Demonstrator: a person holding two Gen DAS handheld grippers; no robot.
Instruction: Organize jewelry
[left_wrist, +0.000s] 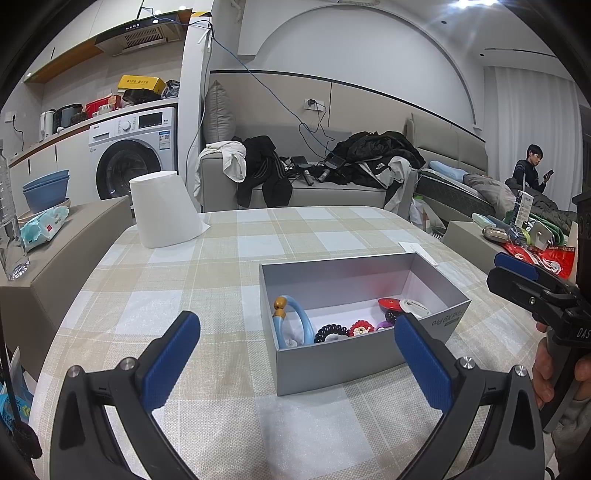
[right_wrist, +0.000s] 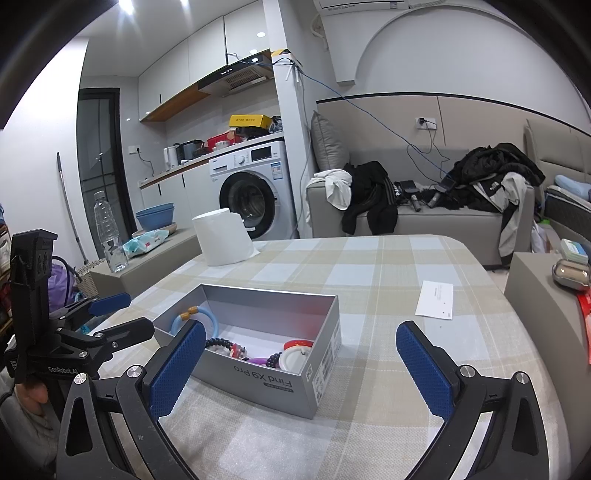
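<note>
A silver open box (left_wrist: 332, 363) (right_wrist: 266, 384) sits on the checked tablecloth. Inside lie a light-blue bangle (left_wrist: 301, 321) (right_wrist: 207, 314) with amber beads, a black coil bracelet (left_wrist: 330, 331), a red charm (left_wrist: 360, 328), a purple piece (right_wrist: 257, 360) and a red and white round piece (left_wrist: 400, 305) (right_wrist: 295, 356). My left gripper (left_wrist: 295, 362) is open just short of the box's near wall, nothing between its blue pads. My right gripper (right_wrist: 301, 369) is open too, straddling the box's near corner. Each gripper shows at the edge of the other's view, held by a hand.
A white paper roll (left_wrist: 162, 210) (right_wrist: 223, 236) stands at the table's far left. A white card (right_wrist: 436, 299) lies to the right of the box. Low side ledges carry wipes (left_wrist: 42, 225), a bottle (right_wrist: 109, 236) and small clutter (left_wrist: 532, 236). A sofa with clothes is behind; a person sits far right.
</note>
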